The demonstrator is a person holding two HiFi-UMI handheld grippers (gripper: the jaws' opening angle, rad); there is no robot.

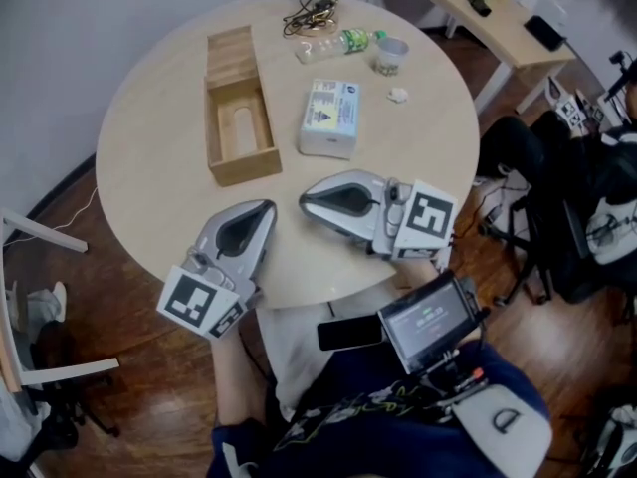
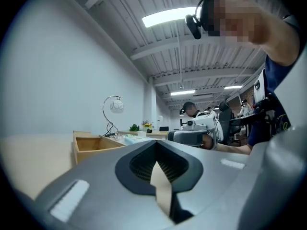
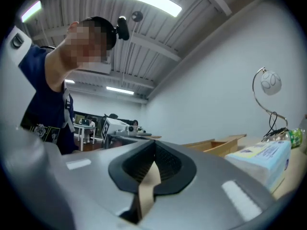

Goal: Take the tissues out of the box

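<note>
An open wooden tissue box lies on the round table, its inside bare with an oval slot showing. A white and blue tissue pack lies on the table just right of it. My left gripper rests near the table's front edge, pointing at the box's near end, jaws shut on nothing. My right gripper lies beside it, pointing left, a short way in front of the pack, also shut and empty. The left gripper view shows closed jaws with the box beyond. The right gripper view shows closed jaws and the pack at right.
At the table's far side lie a plastic bottle, a small cup, a tangle of black cable and a crumpled scrap. A desk and office chairs stand to the right. A person's lap shows below.
</note>
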